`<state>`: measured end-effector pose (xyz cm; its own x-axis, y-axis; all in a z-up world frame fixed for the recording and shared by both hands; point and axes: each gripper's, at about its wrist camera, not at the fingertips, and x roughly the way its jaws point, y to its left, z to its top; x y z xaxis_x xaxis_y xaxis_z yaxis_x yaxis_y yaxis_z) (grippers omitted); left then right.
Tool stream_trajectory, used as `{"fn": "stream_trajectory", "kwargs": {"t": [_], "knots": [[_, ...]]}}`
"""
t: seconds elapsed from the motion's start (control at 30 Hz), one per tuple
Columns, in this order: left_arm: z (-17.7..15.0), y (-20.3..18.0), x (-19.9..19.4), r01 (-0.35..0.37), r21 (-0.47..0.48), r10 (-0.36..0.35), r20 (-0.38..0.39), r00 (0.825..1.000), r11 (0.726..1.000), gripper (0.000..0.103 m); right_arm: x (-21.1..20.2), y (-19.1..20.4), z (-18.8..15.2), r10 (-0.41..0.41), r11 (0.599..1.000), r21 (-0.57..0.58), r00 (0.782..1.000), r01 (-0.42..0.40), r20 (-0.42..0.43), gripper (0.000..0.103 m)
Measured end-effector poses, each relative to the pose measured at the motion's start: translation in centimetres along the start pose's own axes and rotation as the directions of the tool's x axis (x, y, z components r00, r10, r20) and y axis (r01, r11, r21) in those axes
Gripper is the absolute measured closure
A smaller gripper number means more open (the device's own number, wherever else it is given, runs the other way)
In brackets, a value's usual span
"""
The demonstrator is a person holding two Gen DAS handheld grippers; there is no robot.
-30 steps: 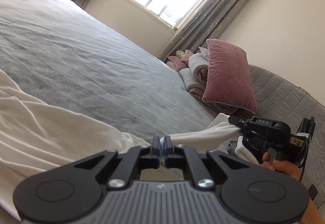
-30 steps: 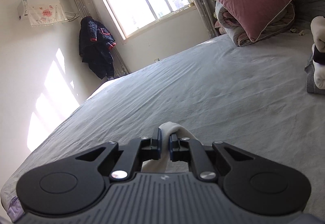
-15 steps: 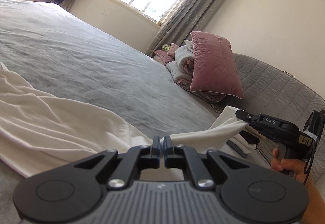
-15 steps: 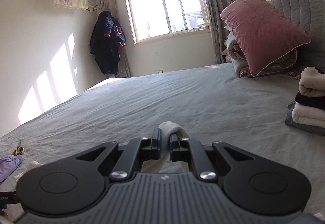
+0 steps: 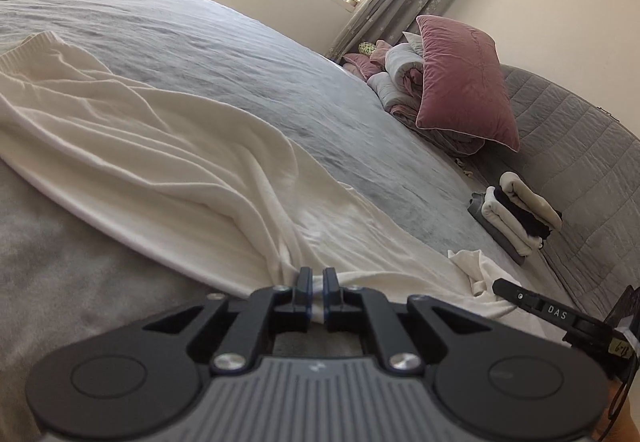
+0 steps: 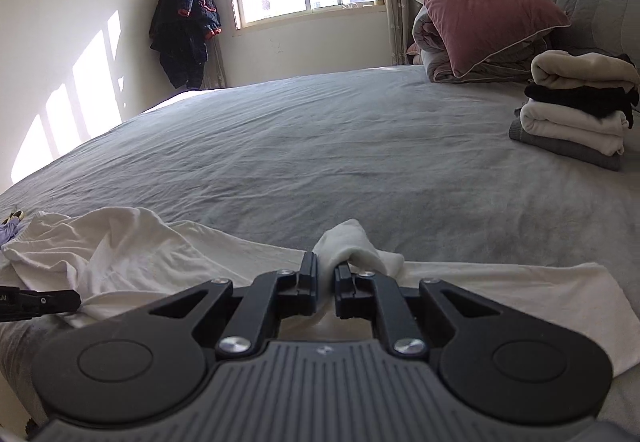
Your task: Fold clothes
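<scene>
A white knit garment (image 5: 168, 161), probably a thin long-sleeved top, lies spread across the grey bed (image 5: 240, 53) near its front edge, its ribbed hem away to the left in the left wrist view and its body creased into long loose folds. The left claw (image 5: 317, 290) is closed tight on a gathered pinch of the fabric's near edge, the cloth bunching into pleats that fan out from the jaws. The right claw (image 6: 327, 280) is closed too, though on a thicker roll of the same white cloth, a rounded hump of it standing up between and beyond the jaws; in the left wrist view its black tip sits at the far right with fabric drawn to it. The garment looks light, limp and stretchy: it will sag and drape wherever it is not supported, and it will drag on the sheet rather than slide cleanly. Thin knit can slip from a shallow pinch, so a hold deep on a seam, hem or shoulder corner seems safer than one on a single loose layer. A stack of folded clothes (image 6: 576, 113) waits by the pink pillow (image 6: 480, 1) at the headboard.
</scene>
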<state>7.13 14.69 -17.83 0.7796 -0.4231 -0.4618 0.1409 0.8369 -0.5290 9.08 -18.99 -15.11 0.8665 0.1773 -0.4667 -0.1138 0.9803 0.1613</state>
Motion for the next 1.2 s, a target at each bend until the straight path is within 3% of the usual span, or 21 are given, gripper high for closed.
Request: {"fn": "stream_trajectory", "kwargs": {"t": [0.07, 0.17, 0.23, 0.3, 0.5, 0.7, 1.2], "knots": [[-0.2, -0.6, -0.3, -0.005, 0.005, 0.005, 0.003, 1.000, 1.000, 0.096, -0.2, -0.6, -0.9, -0.004, 0.999, 0.037, 1.000, 0.005, -0.017, 0.089], [-0.4, -1.9, -0.6, -0.021, 0.021, 0.021, 0.006, 1.000, 1.000, 0.084, -0.6, -1.5, -1.9, 0.005, 0.995, 0.102, 1.000, -0.002, -0.029, 0.086], [-0.7, -3.1, -0.6, -0.038, 0.040, 0.037, 0.009, 0.999, 0.998, 0.074, -1.6, -1.8, -2.7, 0.014, 0.992, 0.128, 1.000, -0.011, -0.021, 0.081], [-1.0, -4.2, -0.4, -0.050, 0.056, 0.049, 0.009, 0.999, 0.997, 0.065, -2.4, -2.0, -2.9, 0.013, 0.992, 0.129, 1.000, -0.012, -0.007, 0.067], [-2.1, -6.8, 0.7, -0.082, 0.068, 0.082, -0.004, 0.997, 0.994, 0.050, -3.8, -3.3, -3.1, 0.017, 0.982, 0.185, 1.000, -0.021, 0.021, 0.053], [-3.4, -8.9, 1.5, -0.071, 0.008, 0.070, 0.036, 0.997, 0.997, 0.042, -4.6, -3.9, -3.9, 0.019, 0.979, 0.204, 1.000, -0.021, 0.012, 0.047], [-3.7, -10.4, 1.9, -0.136, 0.053, 0.134, 0.045, 0.990, 0.989, 0.035, -5.4, -6.5, -3.4, 0.036, 0.972, 0.230, 0.999, -0.044, 0.039, 0.044]]}}
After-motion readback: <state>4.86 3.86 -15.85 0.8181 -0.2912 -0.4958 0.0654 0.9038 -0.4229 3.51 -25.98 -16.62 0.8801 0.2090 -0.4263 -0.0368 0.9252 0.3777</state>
